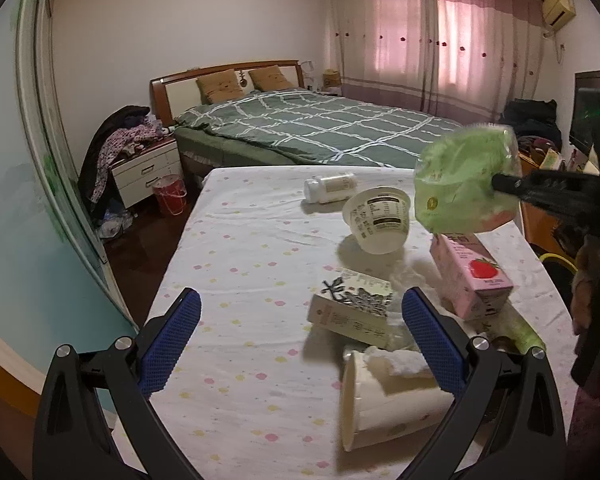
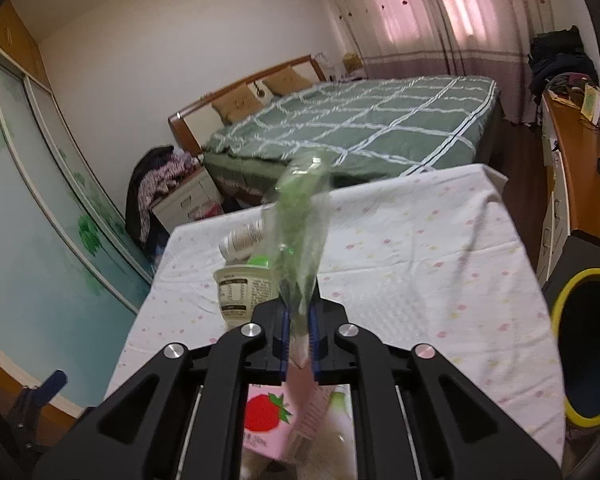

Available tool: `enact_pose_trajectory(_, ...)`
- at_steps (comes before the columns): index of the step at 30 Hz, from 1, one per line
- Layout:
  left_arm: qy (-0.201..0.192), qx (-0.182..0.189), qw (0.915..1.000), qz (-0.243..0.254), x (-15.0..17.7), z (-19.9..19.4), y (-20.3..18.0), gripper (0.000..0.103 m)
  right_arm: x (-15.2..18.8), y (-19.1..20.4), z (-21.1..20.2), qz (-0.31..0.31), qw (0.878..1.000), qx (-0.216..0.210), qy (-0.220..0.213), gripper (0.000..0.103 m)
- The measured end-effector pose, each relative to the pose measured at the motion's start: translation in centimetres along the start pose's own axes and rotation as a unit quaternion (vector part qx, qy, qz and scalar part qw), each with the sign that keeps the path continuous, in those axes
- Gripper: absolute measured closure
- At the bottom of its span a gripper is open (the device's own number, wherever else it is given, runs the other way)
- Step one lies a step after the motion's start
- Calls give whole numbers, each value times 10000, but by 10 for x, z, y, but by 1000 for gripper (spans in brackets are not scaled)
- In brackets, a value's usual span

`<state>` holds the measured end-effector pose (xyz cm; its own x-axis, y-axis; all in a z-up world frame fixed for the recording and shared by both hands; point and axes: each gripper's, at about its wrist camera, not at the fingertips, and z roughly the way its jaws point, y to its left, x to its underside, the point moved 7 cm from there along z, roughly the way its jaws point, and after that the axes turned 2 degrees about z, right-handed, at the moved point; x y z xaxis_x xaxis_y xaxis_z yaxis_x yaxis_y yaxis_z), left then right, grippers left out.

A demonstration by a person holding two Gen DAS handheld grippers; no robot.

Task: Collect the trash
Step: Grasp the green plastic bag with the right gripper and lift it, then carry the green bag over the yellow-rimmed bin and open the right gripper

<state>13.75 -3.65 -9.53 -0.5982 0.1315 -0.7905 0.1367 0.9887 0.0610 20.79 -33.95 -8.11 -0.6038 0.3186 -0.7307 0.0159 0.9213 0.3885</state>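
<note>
My right gripper is shut on a crumpled green plastic wrapper, held in the air above the table; the wrapper also shows in the left wrist view. My left gripper is open and empty, low over the table. Between and beyond its fingers lie a tipped white paper cup with tissue in it and a cream carton. A pink strawberry milk carton, a white yogurt cup and a white bottle lie further on.
The table wears a white dotted cloth. A black bin with a yellow rim stands at the table's right side. A green-quilted bed, a nightstand and a red bucket are beyond.
</note>
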Motion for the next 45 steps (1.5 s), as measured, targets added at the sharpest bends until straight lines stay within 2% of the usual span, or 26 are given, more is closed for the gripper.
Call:
enact_pose_trajectory(6,9,160,9997,158,1,-2,-19,4,-9,-13,-29,100,9995,3,-312,95)
enact_pose_trajectory(12,-4,304,9990,335,3,-6,-38,4,-17,-56,-58,257,9966,436,-652,96)
enact_pose_trajectory(18,105,470,9980,404,11,1,-53,4,-7,-148,-90,658,9824,1535,-837,95)
enact_pose_trajectory(22,260,541,9976,346,18,8,-58,4,9,-216,-95,904,9642,2389,-710,95)
enact_pose_trajectory(29,327,641,9961,512,29,8,-75,4,39,-296,-76,1380,9425,3031,-275,95)
enact_pose_trajectory(32,354,599,9959,577,34,6,-77,4,49,-317,-73,1508,9358,3183,-157,90)
enact_pose_trajectory(35,446,551,9958,576,41,6,-75,4,56,-325,-73,1621,9328,3214,-157,72)
enact_pose_trajectory(45,1092,565,9918,358,72,23,-65,4,59,-319,-77,1628,9360,3114,-200,69)
